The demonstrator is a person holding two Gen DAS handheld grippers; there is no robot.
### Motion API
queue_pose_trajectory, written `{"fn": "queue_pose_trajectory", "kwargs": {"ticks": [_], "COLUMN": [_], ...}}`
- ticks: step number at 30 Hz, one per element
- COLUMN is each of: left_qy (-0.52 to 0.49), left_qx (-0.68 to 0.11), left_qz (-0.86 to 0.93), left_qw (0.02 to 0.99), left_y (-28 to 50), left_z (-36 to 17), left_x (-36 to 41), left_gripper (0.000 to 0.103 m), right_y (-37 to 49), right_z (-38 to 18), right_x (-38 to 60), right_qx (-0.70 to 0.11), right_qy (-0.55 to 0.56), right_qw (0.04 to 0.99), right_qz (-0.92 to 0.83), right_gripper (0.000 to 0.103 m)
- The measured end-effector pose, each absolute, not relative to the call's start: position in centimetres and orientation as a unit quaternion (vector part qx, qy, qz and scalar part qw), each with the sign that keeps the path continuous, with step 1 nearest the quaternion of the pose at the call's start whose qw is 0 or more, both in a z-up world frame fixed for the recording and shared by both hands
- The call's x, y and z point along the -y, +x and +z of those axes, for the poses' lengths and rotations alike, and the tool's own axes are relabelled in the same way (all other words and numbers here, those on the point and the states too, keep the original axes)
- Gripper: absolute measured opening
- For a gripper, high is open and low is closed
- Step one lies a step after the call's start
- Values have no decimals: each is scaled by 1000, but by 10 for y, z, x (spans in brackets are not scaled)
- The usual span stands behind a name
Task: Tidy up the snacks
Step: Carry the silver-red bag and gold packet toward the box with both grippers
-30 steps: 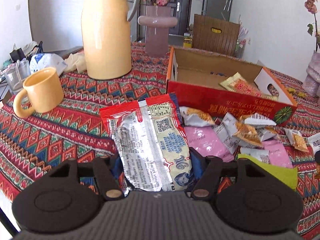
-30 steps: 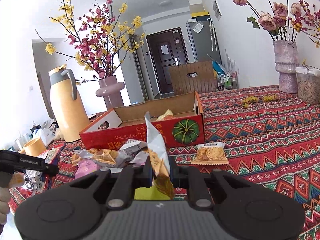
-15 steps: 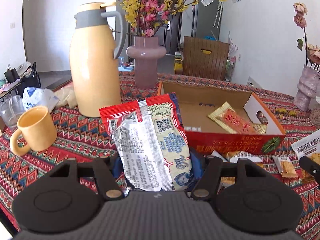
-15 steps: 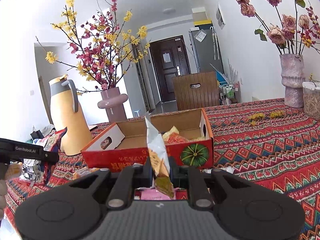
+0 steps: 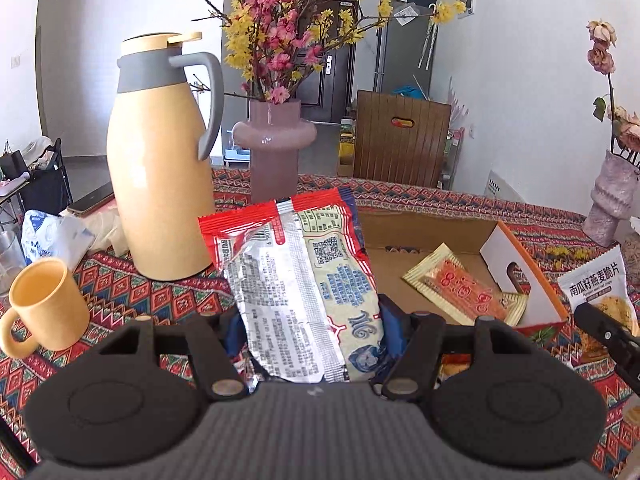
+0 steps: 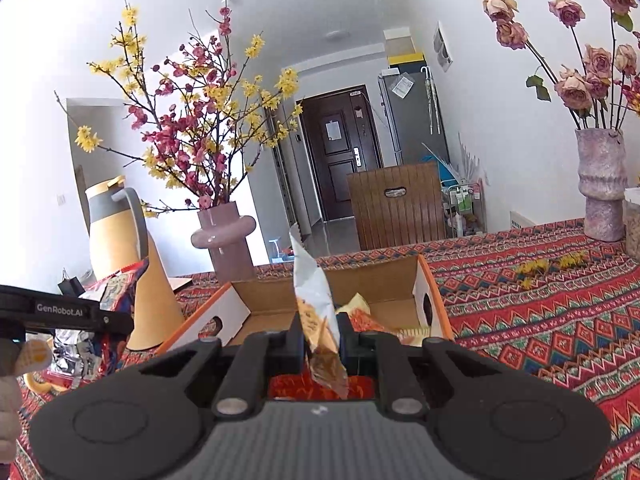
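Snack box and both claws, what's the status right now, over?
Left gripper shut on red-and-silver packet. Right gripper shut on white oat-crisp packet. Both aloft near open cardboard box, one orange packet inside. Nothing in the way.

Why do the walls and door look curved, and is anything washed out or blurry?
Both views are fisheye, so straight lines bow: in the left wrist view the wall edges lean inward around the thermos. In the right wrist view the wall behind the flower branches is blown out white, and the small snack packet close to the lens looks soft. The foil snack bag shows glare on its crinkles.
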State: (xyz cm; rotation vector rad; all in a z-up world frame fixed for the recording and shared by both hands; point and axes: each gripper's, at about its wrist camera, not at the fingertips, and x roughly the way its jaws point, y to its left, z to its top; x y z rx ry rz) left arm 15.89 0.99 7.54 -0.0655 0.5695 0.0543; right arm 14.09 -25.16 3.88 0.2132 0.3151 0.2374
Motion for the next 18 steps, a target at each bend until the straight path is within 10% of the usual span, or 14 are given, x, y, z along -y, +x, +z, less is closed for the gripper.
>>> {"fn": "queue_pose_trajectory", "kwargs": {"ticks": [18], "left_qy": [-42], "left_qx": [-272], "left_qz": [13], "left_qw": [961], "left_y": [223], "left_z": [72], "left_x": [4], "left_gripper": [65], "right_y": [216], "right_z": [53], "right_x": [226], "right_qx": [-163], "right_qy": [82], "right_qw": [977], "right_qz": [110], "right_gripper": [14]}}
